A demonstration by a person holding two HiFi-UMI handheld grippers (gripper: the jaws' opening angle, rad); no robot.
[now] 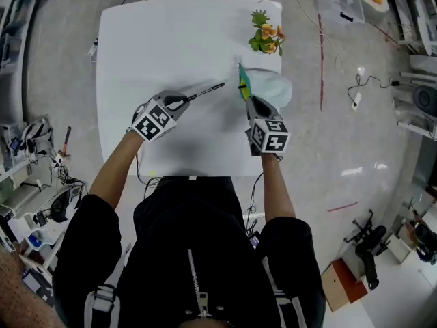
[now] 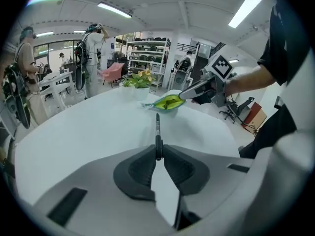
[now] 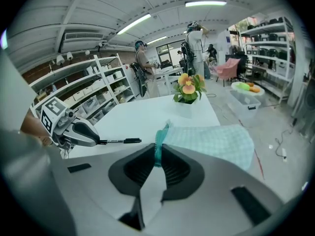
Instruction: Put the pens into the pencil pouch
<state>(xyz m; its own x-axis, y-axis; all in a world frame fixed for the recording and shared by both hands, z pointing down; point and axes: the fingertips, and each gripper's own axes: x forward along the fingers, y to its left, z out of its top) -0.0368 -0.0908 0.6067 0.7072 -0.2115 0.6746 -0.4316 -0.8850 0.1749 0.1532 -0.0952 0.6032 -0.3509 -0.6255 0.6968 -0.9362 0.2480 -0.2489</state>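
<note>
I see L gripper (image 1: 183, 101) fingers pinching slim black pen (image 1: 207, 90), long axis aimed right at pale-green checked fabric pouch (image 1: 276, 87), mouth edge pinched by R gripper (image 1: 245, 92)

Both forearms extended, grippers angled downward. Left gripper (image 1: 186, 101) clamps a pen (image 1: 208, 89); right gripper (image 1: 248, 102) clamps the pencil pouch (image 1: 274, 89) edge.

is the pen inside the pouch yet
No, the pen sticks out of the left gripper, whose jaws are shut on it, clear of the pouch held by the right gripper.
</note>
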